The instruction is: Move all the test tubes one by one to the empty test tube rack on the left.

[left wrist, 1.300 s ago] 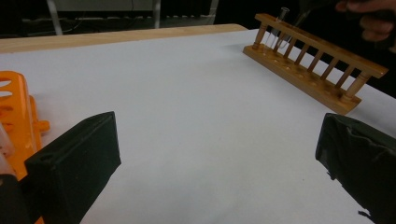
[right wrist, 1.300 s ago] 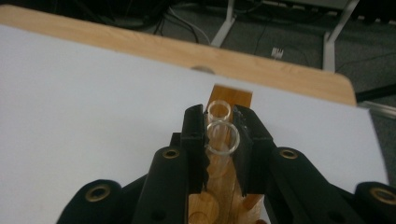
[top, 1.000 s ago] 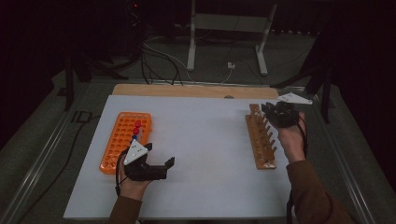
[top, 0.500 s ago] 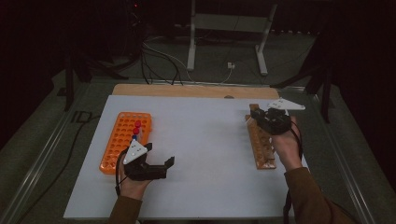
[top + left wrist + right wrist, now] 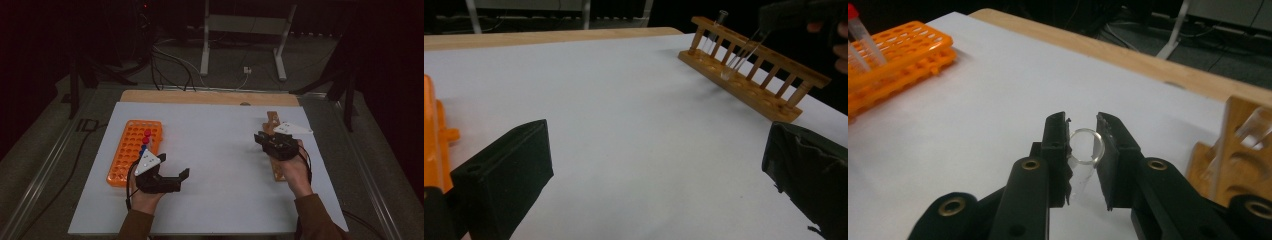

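My right gripper (image 5: 264,140) is shut on a clear glass test tube (image 5: 1084,150), whose open mouth shows between the black jaws in the right gripper view. It hovers just left of the wooden tube rack (image 5: 272,120). In the left gripper view the held tube (image 5: 744,50) hangs slanted over the wooden rack (image 5: 749,82), and another clear tube (image 5: 720,20) stands at the rack's far end. My left gripper (image 5: 175,176) rests open on the white mat beside the orange rack (image 5: 125,152), nothing between its wide-apart jaws.
The orange rack holds red-capped tubes (image 5: 147,135) and a blue-capped one (image 5: 143,148). A wooden strip (image 5: 200,96) runs along the far edge of the white mat (image 5: 215,150). Cables and a metal stand (image 5: 205,45) lie on the floor beyond.
My right gripper has moved left and nearer from over the wooden rack's far end, carrying the clear tube. The left gripper has stayed put.
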Action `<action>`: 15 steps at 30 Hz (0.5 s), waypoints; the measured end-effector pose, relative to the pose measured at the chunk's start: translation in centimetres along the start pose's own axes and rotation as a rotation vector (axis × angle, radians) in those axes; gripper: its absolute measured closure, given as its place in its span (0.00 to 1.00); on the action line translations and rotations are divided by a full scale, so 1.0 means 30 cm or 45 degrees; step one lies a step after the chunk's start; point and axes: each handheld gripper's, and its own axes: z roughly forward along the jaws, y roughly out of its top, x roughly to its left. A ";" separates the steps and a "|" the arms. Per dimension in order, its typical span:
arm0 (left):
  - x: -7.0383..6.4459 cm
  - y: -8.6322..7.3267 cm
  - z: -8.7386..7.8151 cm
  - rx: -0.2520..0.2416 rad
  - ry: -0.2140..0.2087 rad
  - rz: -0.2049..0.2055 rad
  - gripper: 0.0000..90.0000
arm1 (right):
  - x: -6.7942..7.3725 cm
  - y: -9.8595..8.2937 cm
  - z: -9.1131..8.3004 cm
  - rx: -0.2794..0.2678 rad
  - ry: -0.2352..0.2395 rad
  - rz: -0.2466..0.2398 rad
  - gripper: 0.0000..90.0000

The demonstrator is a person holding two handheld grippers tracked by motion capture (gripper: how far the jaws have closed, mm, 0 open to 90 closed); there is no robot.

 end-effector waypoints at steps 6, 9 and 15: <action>-0.026 0.004 0.021 0.020 -0.011 0.041 0.01 | 0.016 -0.032 0.003 0.001 0.021 0.021 0.85; -0.045 0.007 0.035 0.030 -0.018 0.070 0.01 | 0.024 -0.043 0.005 0.001 0.031 0.021 0.85; -0.092 0.026 0.070 0.048 -0.045 0.134 0.01 | 0.046 -0.049 0.011 0.011 0.054 0.008 0.85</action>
